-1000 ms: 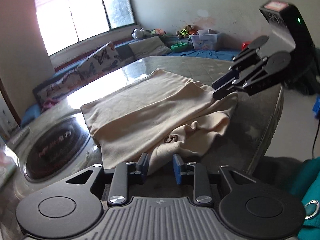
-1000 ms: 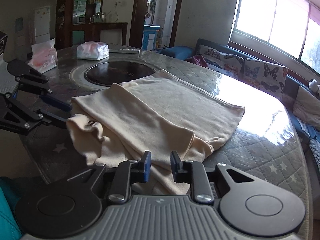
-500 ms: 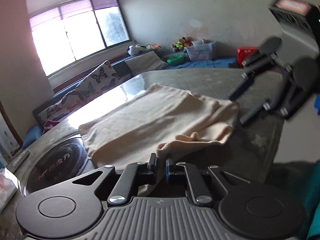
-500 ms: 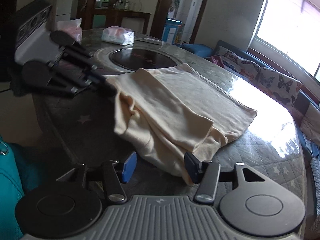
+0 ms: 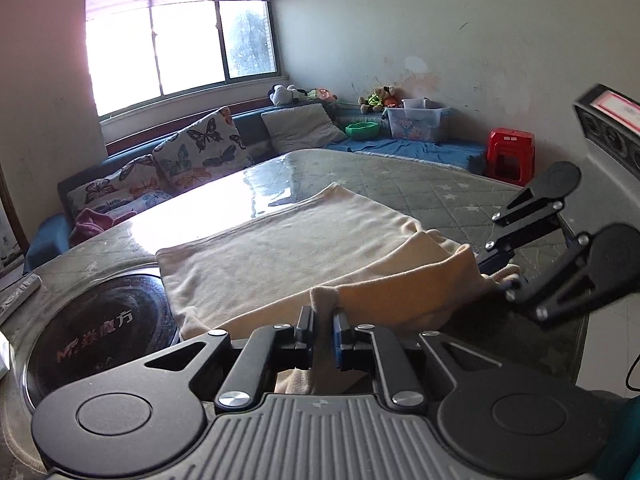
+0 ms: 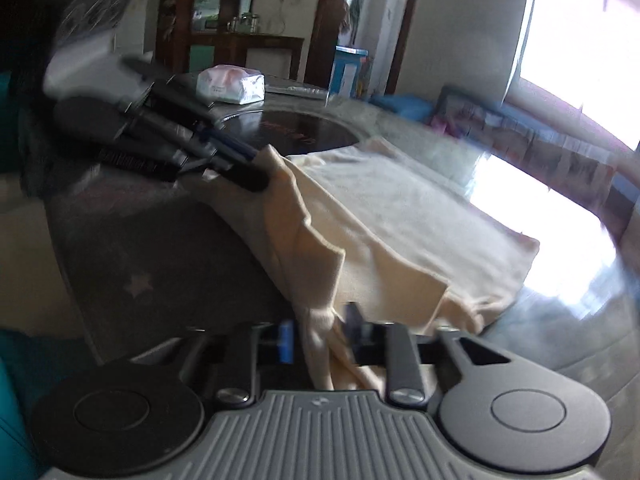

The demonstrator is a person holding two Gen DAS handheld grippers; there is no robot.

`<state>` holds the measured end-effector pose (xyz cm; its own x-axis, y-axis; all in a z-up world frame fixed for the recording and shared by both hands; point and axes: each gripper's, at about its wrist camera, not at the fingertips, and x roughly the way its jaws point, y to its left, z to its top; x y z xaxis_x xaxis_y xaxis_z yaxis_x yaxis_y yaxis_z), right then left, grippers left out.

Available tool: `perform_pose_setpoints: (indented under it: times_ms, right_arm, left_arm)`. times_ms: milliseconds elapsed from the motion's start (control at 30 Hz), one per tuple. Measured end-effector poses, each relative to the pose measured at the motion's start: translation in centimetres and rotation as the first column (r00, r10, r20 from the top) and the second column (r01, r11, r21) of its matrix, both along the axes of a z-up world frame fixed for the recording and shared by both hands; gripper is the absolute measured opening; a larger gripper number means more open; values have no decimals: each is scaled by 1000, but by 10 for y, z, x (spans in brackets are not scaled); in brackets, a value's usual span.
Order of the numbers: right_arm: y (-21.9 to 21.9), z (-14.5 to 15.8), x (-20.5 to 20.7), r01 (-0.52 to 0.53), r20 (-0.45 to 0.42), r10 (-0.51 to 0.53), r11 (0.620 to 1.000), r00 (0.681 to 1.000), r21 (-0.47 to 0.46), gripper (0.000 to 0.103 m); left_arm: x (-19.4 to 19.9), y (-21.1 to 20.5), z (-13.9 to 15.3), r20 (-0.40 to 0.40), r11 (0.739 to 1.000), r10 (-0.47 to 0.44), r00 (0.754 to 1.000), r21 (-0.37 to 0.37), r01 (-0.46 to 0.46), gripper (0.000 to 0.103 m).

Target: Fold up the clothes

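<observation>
Garment: cream garment (image 5: 304,248) spread on the table (image 5: 460,196), its near hem lifted.
Left gripper (image 5: 323,322): pinched on one hem corner.
Right gripper (image 6: 320,336): jaws just closed, clamping the other corner.
Fold direction: flat cloth lies ahead of both grippers.

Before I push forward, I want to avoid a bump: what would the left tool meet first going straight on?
The left tool is already shut on the cream garment; straight on lies more of that cloth on the table, apparently nothing else.
</observation>
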<state>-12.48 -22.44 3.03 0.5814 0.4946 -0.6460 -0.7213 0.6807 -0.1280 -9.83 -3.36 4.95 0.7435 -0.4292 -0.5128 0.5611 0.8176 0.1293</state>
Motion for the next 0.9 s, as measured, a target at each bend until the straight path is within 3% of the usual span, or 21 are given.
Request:
perform_pose_setpoints:
  times_ms: [167,233,533,567,633,700,900]
  right_arm:
    - [-10,10,21,45,-102,-35,994,994,102,12]
    - [-12,13,25,56,-110,-43,991,993,124,11]
    - [-11,20,33,77,-83,-65,987,994,143,10]
    - [-11,19,31,83,-75,-73,987,994,138,10]
    - [-11,16,30,87,-73,-78,986,994,141,9]
    - [-11,16,27,96,-72,-86,983,994,157,7]
    - [-23,29,12,98,-41,-92,972,995,213,6]
  left_arm:
    - [-19,5,-7,15,1000,-17,1000,20,17,21]
    - [-26,7,-11,23,999,-20,1000,38,19,32]
    - [-34,15,-28,45,988,-14,999,153,7,33]
    - [-34,17,-29,46,987,-17,999,158,10,32]
    - [-32,21,-29,44,989,-12,999,145,5,16]
    - [-32,24,-28,44,992,-7,999,126,1,9]
    - [-42,29,-5,61,998,-13,998,56,9,6]
